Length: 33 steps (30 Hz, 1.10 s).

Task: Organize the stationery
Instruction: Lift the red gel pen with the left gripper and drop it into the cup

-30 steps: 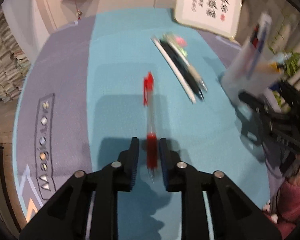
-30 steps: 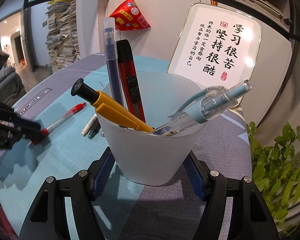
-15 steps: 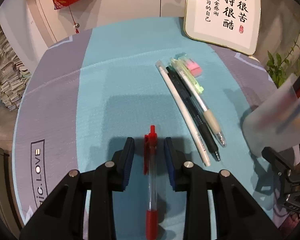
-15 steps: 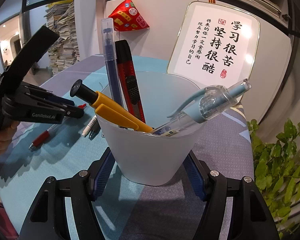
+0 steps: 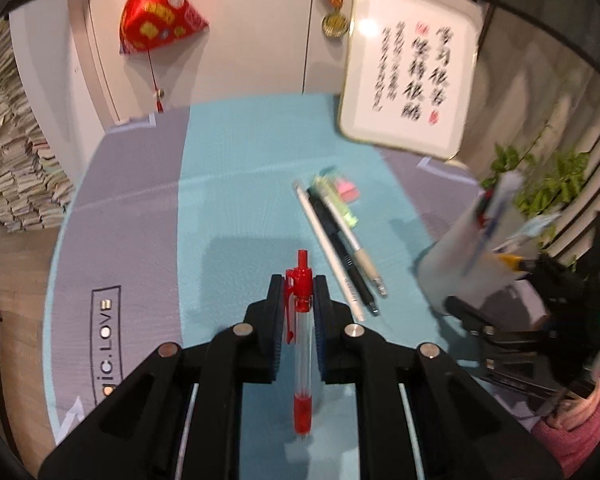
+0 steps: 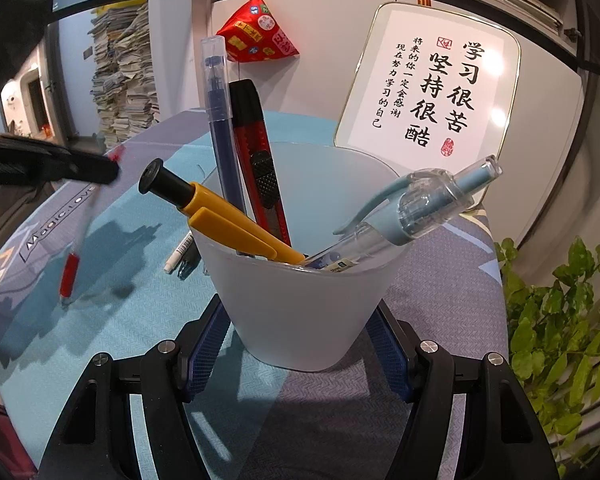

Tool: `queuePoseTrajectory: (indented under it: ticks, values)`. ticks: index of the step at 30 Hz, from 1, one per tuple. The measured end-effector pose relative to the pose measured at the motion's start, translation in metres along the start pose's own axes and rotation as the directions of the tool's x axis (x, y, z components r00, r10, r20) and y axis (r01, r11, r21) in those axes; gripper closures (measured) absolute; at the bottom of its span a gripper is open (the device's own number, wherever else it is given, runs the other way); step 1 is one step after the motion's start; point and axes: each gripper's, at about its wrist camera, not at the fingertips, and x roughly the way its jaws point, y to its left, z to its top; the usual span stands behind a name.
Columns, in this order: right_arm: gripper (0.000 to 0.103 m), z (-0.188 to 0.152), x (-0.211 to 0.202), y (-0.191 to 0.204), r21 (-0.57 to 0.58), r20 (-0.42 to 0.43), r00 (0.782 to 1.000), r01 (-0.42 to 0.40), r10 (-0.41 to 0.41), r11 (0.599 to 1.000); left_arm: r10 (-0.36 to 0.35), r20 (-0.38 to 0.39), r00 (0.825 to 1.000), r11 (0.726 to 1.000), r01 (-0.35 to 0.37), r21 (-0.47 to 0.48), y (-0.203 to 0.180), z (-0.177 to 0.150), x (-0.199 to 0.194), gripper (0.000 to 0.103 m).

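My left gripper [image 5: 298, 292] is shut on a red-and-clear pen [image 5: 302, 344] near its clip end and holds it above the mat, tip hanging down; the pen also shows blurred in the right wrist view [image 6: 70, 276]. My right gripper [image 6: 300, 344] is shut on a frosted white cup [image 6: 300, 304] standing on the mat; the cup also shows in the left wrist view [image 5: 460, 268]. The cup holds a blue pen [image 6: 220, 120], a red utility knife [image 6: 260, 160], a yellow pen [image 6: 220, 216] and a light blue pen [image 6: 412, 208]. Three pens [image 5: 340, 248] lie side by side on the mat.
The table wears a teal and grey mat [image 5: 228, 184]. A pink and green eraser [image 5: 346, 190] lies by the loose pens. A framed calligraphy board [image 5: 408, 84] leans at the back. A green plant [image 6: 560, 340] stands to the right. Stacked papers [image 5: 12, 160] stand left.
My left gripper slid along the red pen toward its clip end, closed on it and lifted it off the mat. The right gripper and cup have not moved.
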Motion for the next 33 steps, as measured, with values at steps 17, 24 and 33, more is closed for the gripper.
queuePoseTrajectory:
  ticks: [17,24,33]
  values:
    - [0.033,0.000,0.000,0.001,0.001,0.000,1.000,-0.001,0.001,1.000,-0.170,0.219,0.961,0.983,0.151,0.103,-0.057,0.040,-0.090,0.091]
    - [0.033,0.000,0.000,0.001,0.000,0.000,1.000,0.000,0.000,1.000,-0.214,0.337,0.917,0.967,0.150,0.208,-0.099,0.066,-0.120,0.091]
    - [0.033,0.000,0.000,0.000,0.002,0.000,1.000,-0.001,0.001,1.000,-0.211,0.284,0.935,0.962,0.148,0.228,-0.125,0.084,-0.071,0.091]
